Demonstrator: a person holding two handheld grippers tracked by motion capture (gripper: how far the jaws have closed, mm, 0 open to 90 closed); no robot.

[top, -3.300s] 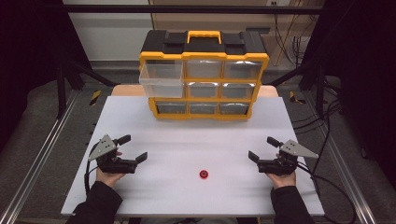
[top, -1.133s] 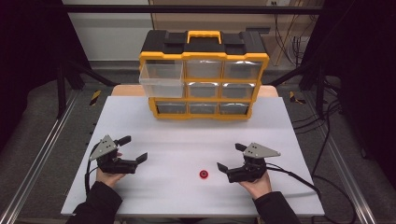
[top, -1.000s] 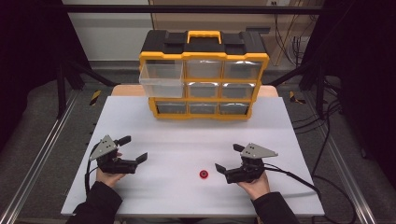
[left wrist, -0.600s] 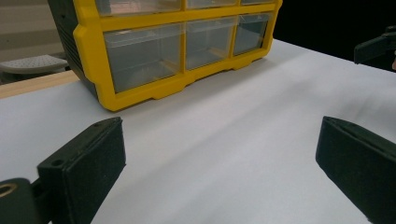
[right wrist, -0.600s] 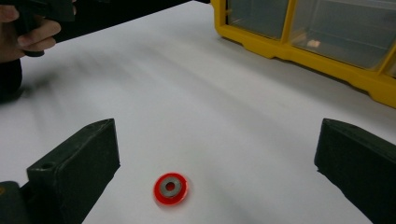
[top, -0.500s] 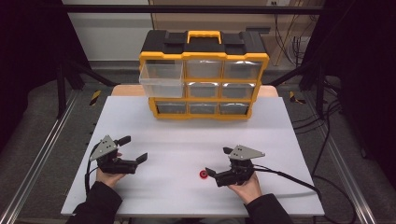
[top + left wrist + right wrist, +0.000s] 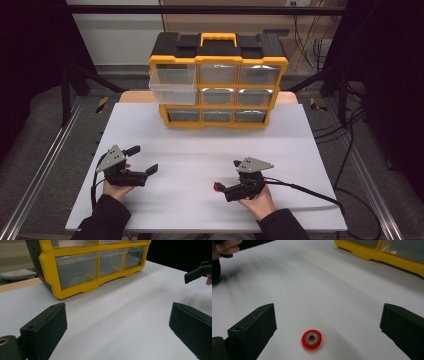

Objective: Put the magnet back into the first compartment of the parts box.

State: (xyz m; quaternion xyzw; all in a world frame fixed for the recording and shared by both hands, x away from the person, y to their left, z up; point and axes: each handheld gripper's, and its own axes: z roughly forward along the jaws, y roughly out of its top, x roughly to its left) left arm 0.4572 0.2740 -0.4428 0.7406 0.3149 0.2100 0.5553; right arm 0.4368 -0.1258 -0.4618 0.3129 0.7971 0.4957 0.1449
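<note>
One yellow-and-black plastic drawer cabinet (image 7: pixel 218 80) stands on the white table (image 7: pixel 300 150), holding nine clear plastic drawers in three rows of three; one of them, the top-left drawer (image 7: pixel 171 85), juts out past the cabinet's front. In front of the cabinet lies one small red ring with a grey centre (image 7: pixel 311 339). Two black two-jaw grippers rest there too, the left gripper (image 7: pixel 142 160) and the right gripper (image 7: pixel 225 192).

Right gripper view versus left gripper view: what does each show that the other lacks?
Right gripper view alone: a red ring with a grey centre, flat on the table between its open jaws. Left gripper view alone: the organizer's clear drawer fronts close up, and bare table between its open jaws. Both share the white table, the organizer's yellow frame, and part of the other hand-held gripper at an upper corner.
</note>
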